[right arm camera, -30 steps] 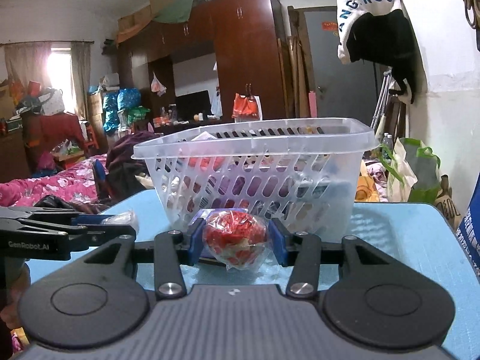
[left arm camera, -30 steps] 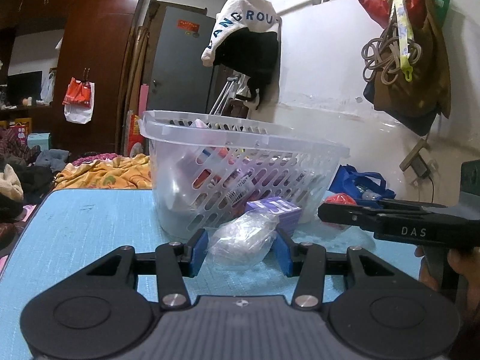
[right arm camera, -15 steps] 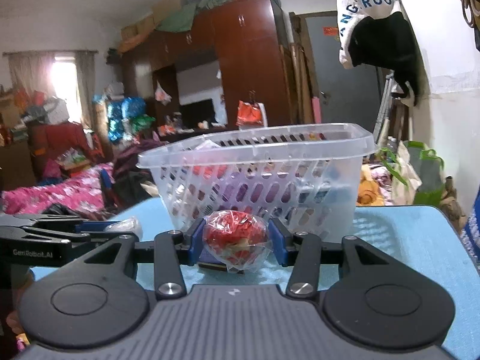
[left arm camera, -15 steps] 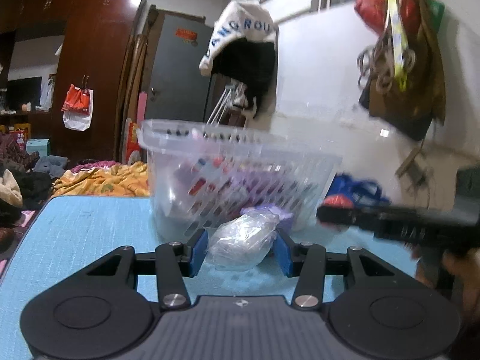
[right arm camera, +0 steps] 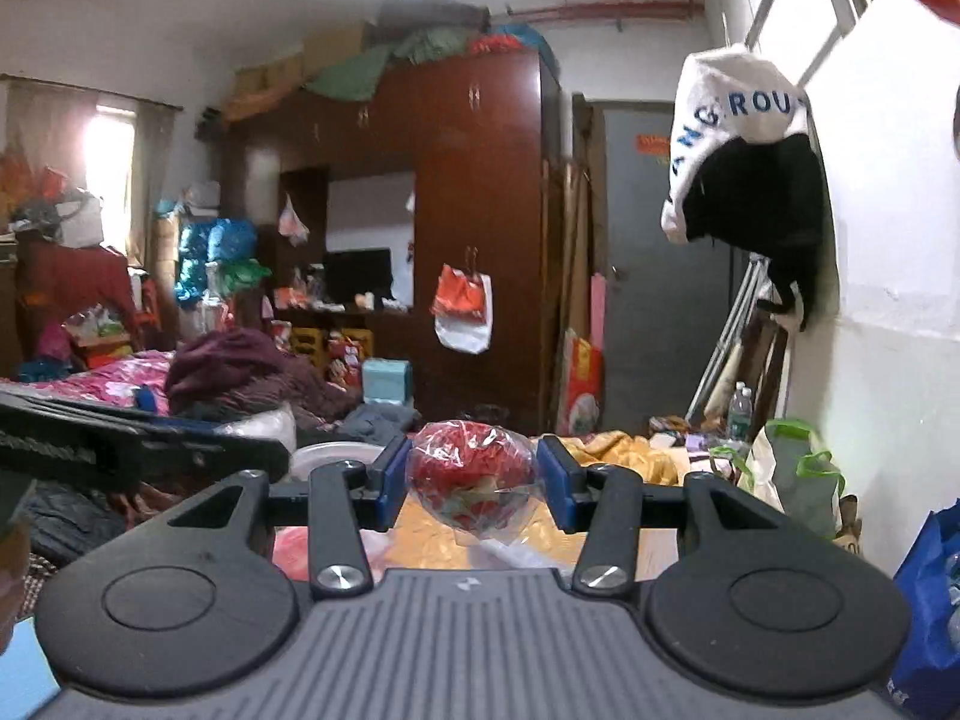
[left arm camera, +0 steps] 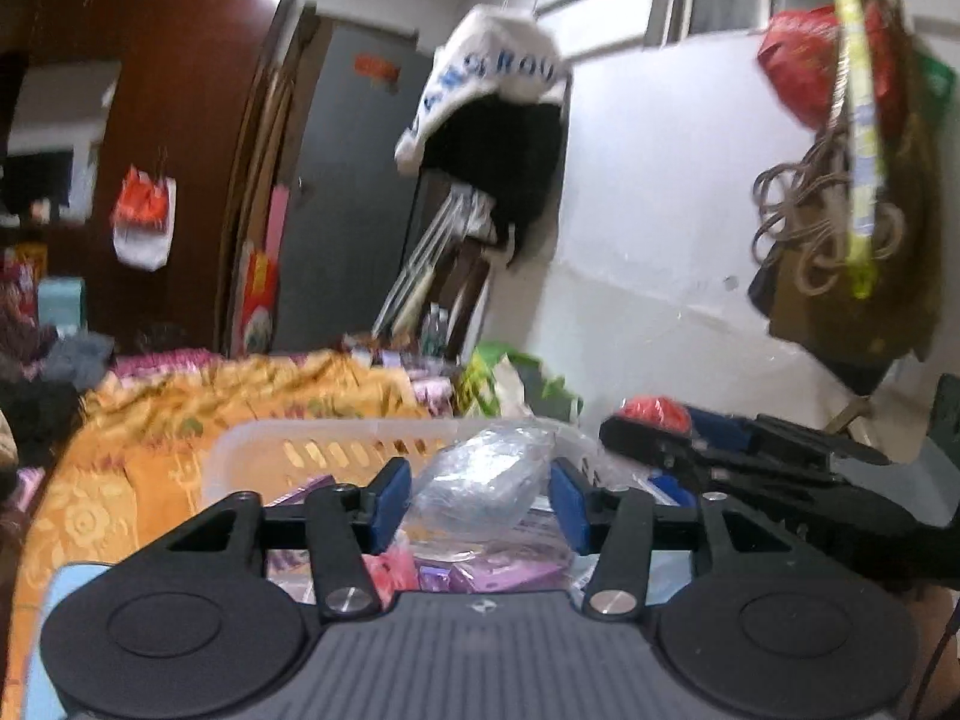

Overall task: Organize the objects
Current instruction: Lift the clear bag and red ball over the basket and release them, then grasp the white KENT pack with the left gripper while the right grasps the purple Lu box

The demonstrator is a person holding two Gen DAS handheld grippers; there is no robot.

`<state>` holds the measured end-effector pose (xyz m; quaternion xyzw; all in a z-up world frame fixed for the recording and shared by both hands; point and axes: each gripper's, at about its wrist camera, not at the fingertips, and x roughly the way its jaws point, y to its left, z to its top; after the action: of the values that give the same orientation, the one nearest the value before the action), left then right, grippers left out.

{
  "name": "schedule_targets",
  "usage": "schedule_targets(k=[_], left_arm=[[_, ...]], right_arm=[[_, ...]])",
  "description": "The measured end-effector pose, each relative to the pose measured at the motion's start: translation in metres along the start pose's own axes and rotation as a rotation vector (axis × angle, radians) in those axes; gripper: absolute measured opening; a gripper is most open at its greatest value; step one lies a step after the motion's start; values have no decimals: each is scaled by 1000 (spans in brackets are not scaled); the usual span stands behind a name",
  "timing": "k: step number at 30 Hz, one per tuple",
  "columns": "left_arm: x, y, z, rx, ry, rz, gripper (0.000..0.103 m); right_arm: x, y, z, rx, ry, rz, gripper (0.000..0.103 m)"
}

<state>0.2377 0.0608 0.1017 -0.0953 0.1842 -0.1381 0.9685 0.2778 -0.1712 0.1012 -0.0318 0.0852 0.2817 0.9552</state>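
Clear plastic, crinkled: a transparent bag (left arm camera: 483,474) pinched between the blue pads of the left gripper (left arm camera: 480,505), jaws closed part-way against its sides. Held above the open top of the white slotted basket (left arm camera: 312,450), with purple packets (left arm camera: 498,570) visible inside the basket below. Off to the right of the basket, the right gripper (left arm camera: 654,438) carrying something red. Blurred throughout.

From the right wrist: red wrapped ball (right arm camera: 471,480) squeezed between the blue pads of the right gripper (right arm camera: 473,489), jaws narrowed onto it. Just left of the ball, a sliver of the basket rim (right arm camera: 336,453); further left, the left gripper (right arm camera: 138,441). Behind, a brown wardrobe (right arm camera: 480,228).
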Motion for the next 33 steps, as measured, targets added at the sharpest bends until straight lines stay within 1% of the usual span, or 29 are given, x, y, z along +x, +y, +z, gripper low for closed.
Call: schedule_targets(k=[1, 2, 3, 5, 6, 7, 9, 11, 12, 13, 15, 17, 19, 20, 23, 25, 26, 28, 29, 30, 33], left_arm=[[9, 0, 0, 14, 14, -7, 78], [16, 0, 0, 27, 23, 14, 91], [21, -1, -1, 33, 25, 52, 93], [20, 0, -5, 40, 21, 88, 93], [12, 0, -8, 45, 6, 95, 93], [0, -1, -13, 52, -26, 106, 93], [-30, -3, -26, 63, -84, 107, 93], [-57, -3, -40, 51, -124, 92, 93], [-67, 0, -47, 35, -130, 96, 93], [-77, 3, -56, 10, -138, 110, 93], [-87, 10, -69, -27, -137, 130, 94], [-91, 19, -81, -53, -113, 117, 94], [-92, 28, -90, -67, -78, 110, 94], [-91, 31, -93, -69, -69, 124, 94], [-88, 38, -104, -62, -42, 184, 94], [-82, 45, -109, -78, -21, 207, 94], [-79, 48, -111, -91, -10, 211, 94], [-70, 52, -113, -106, 22, 208, 94], [-66, 52, -115, -109, 35, 208, 94], [-60, 51, -116, -108, 52, 209, 94], [-48, 44, -126, -94, 99, 207, 94]], right_arm=[[8, -5, 0, 11, 3, -12, 51], [13, -10, -1, 23, 2, -22, 58], [16, -14, -3, 27, 4, -32, 79], [16, -17, -7, 28, 18, -68, 98], [11, -18, -8, 33, 18, -81, 100], [3, -19, -11, 44, 24, -73, 101], [-21, -25, -16, 100, 19, -6, 103], [-46, -28, -28, 167, 11, 80, 103], [-51, -27, -34, 180, 28, 115, 103], [-55, -20, -43, 166, 71, 140, 103], [-51, -8, -60, 122, 128, 141, 103], [-42, 8, -76, 85, 194, 129, 103], [-28, 21, -86, 79, 261, 155, 103], [-21, 26, -91, 80, 282, 162, 103], [-4, 42, -97, 55, 312, 152, 99], [4, 52, -100, 46, 322, 144, 96], [8, 56, -101, 39, 323, 134, 92], [12, 62, -102, 4, 333, 112, 75], [10, 64, -106, -5, 337, 104, 57], [6, 61, -107, -1, 340, 106, 57], [-14, 50, -110, 24, 292, 108, 57]])
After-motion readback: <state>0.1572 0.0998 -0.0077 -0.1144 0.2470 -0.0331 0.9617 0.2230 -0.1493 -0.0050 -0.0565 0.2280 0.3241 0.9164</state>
